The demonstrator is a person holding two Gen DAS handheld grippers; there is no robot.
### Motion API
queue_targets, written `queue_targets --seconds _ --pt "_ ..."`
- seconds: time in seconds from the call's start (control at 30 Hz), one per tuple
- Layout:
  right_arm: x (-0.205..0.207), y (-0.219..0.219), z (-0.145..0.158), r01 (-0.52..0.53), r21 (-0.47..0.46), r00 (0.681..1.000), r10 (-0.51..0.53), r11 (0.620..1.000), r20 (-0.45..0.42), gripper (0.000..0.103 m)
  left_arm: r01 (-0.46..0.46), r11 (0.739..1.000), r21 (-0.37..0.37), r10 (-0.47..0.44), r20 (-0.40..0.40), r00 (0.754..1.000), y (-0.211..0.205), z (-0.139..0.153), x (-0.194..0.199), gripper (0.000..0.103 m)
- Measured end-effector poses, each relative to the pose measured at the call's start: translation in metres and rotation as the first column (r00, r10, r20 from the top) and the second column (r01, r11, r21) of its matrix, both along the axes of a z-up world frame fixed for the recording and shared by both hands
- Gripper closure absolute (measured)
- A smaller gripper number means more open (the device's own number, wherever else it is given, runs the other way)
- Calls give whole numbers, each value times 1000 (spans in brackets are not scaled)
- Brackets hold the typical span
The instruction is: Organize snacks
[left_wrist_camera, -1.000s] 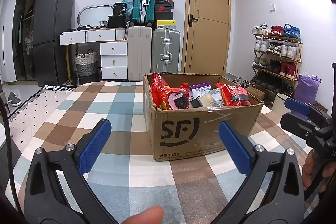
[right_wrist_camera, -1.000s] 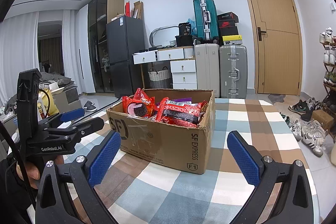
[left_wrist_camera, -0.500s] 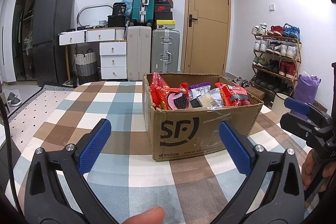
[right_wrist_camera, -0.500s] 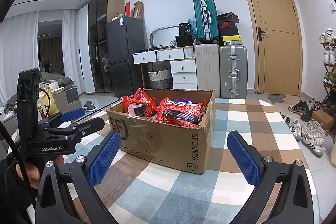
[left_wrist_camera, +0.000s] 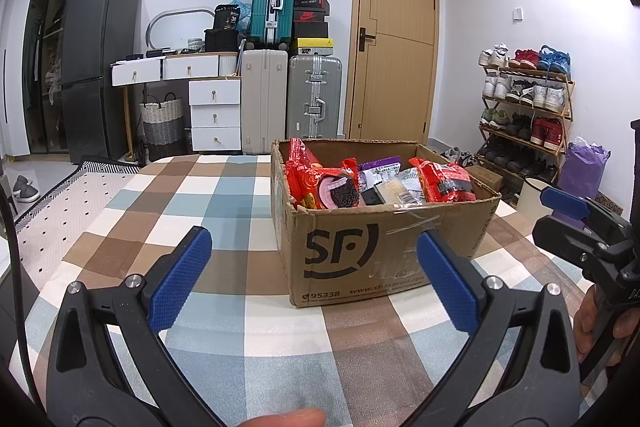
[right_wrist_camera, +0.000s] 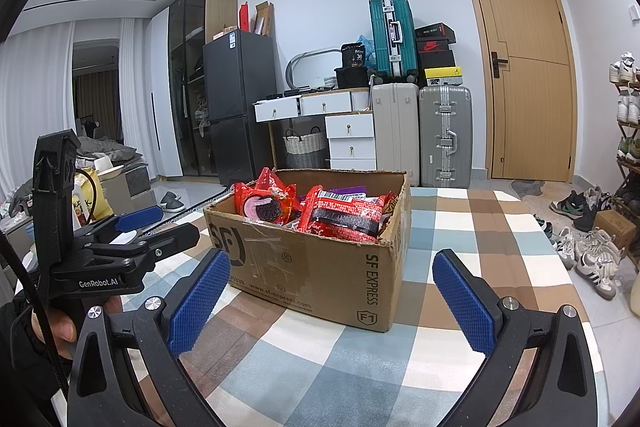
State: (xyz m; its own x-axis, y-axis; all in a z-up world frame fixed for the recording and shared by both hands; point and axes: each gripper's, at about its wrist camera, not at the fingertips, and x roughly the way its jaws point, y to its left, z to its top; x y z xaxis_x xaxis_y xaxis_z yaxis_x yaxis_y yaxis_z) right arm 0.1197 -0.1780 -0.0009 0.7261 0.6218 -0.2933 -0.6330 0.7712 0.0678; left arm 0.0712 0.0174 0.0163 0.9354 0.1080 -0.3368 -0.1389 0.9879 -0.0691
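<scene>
The cardboard box [left_wrist_camera: 384, 247] stands upright on the desk [left_wrist_camera: 200, 211], which is covered with a checked cloth in brown, blue and cream. The box is open at the top and printed with "SF" on the near wall. It holds the snacks: a red cookie packet [left_wrist_camera: 328, 187] leans against the left inner wall, a purple packet [left_wrist_camera: 380, 169] lies toward the middle, and another red packet [left_wrist_camera: 446, 183] rests at the right side. A pale, clear-wrapped item lies between them; its kind cannot be told.

The left gripper [left_wrist_camera: 314, 277] is held low over the desk, in front of the box and apart from it, with its blue fingers [left_wrist_camera: 180, 277] spread wide and nothing between them. The right gripper [right_wrist_camera: 330, 295] is also held in front of the box, toward its corner, fingers likewise spread wide and empty. Neither touches the box. A hand [left_wrist_camera: 600, 325] grips the right gripper's handle at the edge of the left wrist view.

Suitcases [left_wrist_camera: 314, 101] and a white drawer unit [left_wrist_camera: 214, 115] stand against the far wall beside a wooden door [left_wrist_camera: 394, 39]. A shoe rack [left_wrist_camera: 524, 99] stands at the right.
</scene>
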Motion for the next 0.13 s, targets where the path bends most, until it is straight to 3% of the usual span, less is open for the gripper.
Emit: queue_targets --seconds 0.13 --pt "0 0 -1 -3 -1 1000 3 1000 0 0 -3 1000 -7 3 -2 1000 0 -1 0 1"
